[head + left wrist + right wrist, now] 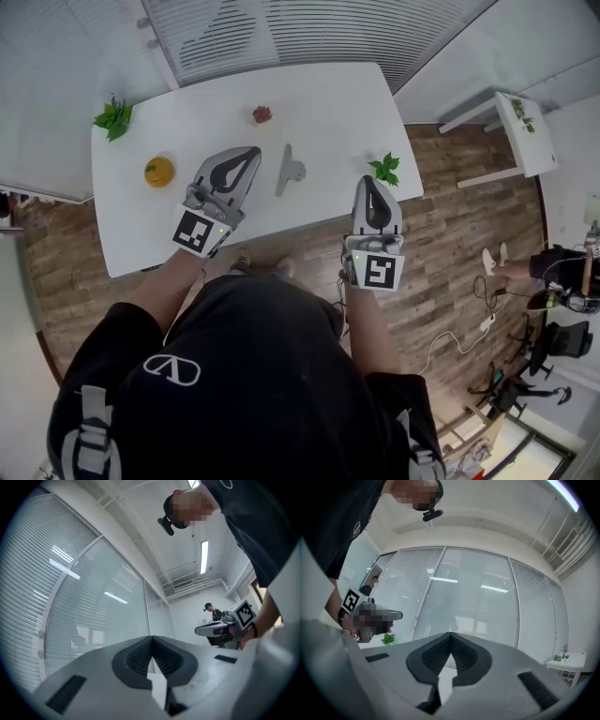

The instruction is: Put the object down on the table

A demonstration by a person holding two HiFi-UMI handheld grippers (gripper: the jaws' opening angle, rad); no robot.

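Your left gripper [251, 153] and right gripper [371, 182] both have their jaws pressed together on nothing and are tipped up off the white bench [328, 103]. The small grey T-shaped piece [290, 172] lies flat on the bench between them, so the placing looks done.

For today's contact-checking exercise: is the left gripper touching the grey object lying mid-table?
Apart. The head view shows bare white table between the left gripper and the grey object; its own view shows shut, empty jaws.
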